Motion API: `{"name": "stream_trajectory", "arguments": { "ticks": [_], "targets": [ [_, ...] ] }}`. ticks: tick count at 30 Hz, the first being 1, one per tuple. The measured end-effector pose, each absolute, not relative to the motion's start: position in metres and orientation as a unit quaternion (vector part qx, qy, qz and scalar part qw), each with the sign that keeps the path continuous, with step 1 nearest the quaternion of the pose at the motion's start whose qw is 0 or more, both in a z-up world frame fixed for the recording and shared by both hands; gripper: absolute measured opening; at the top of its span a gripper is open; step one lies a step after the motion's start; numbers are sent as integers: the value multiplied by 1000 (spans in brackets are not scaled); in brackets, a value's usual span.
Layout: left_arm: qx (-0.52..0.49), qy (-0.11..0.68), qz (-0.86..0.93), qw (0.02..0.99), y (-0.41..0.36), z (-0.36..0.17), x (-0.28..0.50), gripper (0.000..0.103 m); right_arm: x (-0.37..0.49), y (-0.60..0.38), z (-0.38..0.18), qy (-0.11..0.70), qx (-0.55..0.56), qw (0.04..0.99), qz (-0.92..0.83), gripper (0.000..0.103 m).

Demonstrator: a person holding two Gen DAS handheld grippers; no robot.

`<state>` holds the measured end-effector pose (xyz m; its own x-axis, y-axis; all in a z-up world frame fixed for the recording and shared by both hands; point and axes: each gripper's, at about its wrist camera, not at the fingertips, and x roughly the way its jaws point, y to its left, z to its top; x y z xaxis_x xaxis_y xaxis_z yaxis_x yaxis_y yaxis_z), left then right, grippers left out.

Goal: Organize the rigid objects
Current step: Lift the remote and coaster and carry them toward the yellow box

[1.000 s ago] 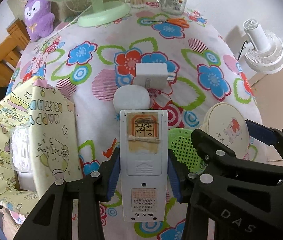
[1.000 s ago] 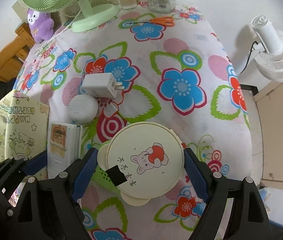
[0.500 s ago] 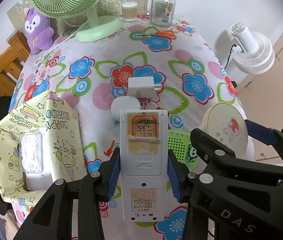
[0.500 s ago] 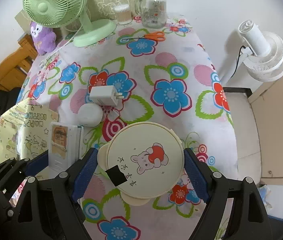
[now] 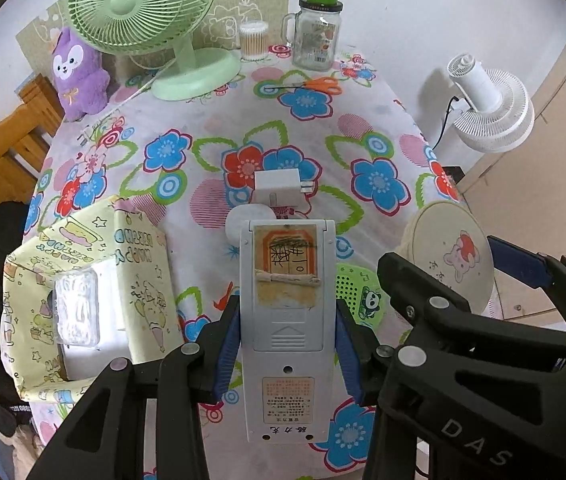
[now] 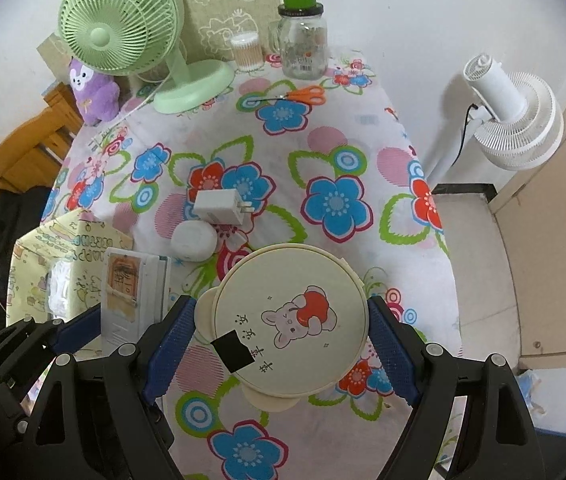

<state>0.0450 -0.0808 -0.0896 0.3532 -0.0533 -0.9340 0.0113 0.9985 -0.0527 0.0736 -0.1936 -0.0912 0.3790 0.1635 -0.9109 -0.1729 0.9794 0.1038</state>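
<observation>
Above the flowered bench (image 6: 335,204), my left gripper (image 5: 287,340) is clenched on the grey remote (image 5: 287,320); my right gripper (image 6: 279,344) grasps the round cream lid (image 6: 291,320).

You see a white tablecloth (image 6: 363,136) with blue and red flowers, a mint-green fan (image 6: 123,24), a purple plush (image 6: 93,92), orange scissors (image 6: 307,94), and a yellow cartoon-print box (image 5: 83,280).

My two wrist cameras look steeply down, side by side, from close above the floral tablecloth (image 5: 323,148); both share its green fan (image 6: 123,28).
</observation>
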Motion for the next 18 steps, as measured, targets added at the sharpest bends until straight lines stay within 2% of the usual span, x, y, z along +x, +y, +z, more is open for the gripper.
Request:
{"name": "stream_trajectory", "arguments": {
  "ticks": [18],
  "targets": [
    [-18,547,-36,836,-71,-59,35,45,61,-185,-56,523,0,846,99,86]
  ]
}}
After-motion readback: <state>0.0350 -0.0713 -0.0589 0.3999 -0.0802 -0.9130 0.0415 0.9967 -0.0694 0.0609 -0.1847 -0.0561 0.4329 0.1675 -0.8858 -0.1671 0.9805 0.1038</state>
